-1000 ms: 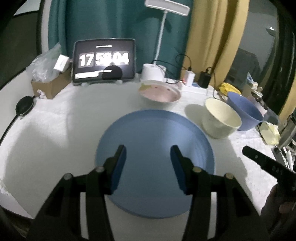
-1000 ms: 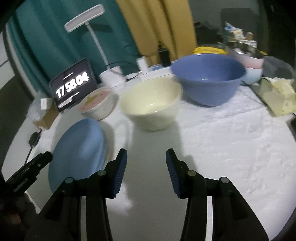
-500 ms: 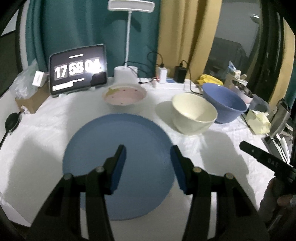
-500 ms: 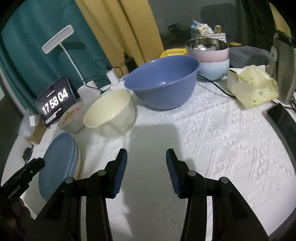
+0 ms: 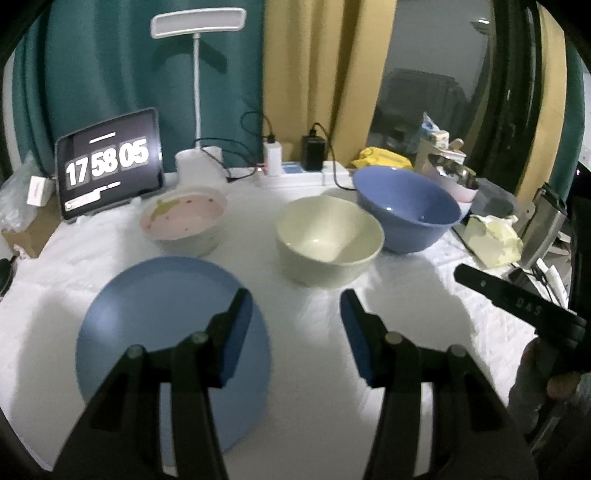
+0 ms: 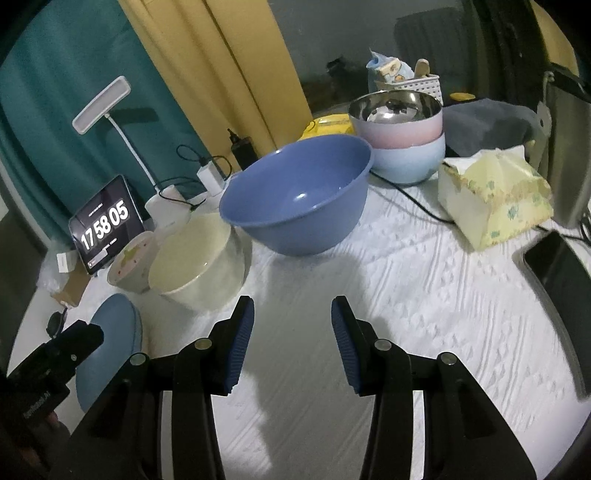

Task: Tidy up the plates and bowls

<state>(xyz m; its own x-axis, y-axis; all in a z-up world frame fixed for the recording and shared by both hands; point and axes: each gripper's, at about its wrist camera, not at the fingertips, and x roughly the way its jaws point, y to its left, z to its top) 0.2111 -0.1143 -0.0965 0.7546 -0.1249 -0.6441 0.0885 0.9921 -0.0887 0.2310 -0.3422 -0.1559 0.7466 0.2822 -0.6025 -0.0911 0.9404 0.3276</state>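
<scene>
Teal curtain, mustard curtain (both drawn), lit desk lamp

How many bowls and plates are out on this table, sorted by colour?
Blue plate: 1
Blue bowl: 1
Cream bowl: 1
Pink speckled bowl: 1
Pink steel-lined bowl stacked in pale blue bowl: 2
Total: 6

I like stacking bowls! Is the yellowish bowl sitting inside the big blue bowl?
No, the cream bowl stands on the white tablecloth beside the blue bowl, not inside it.
</scene>
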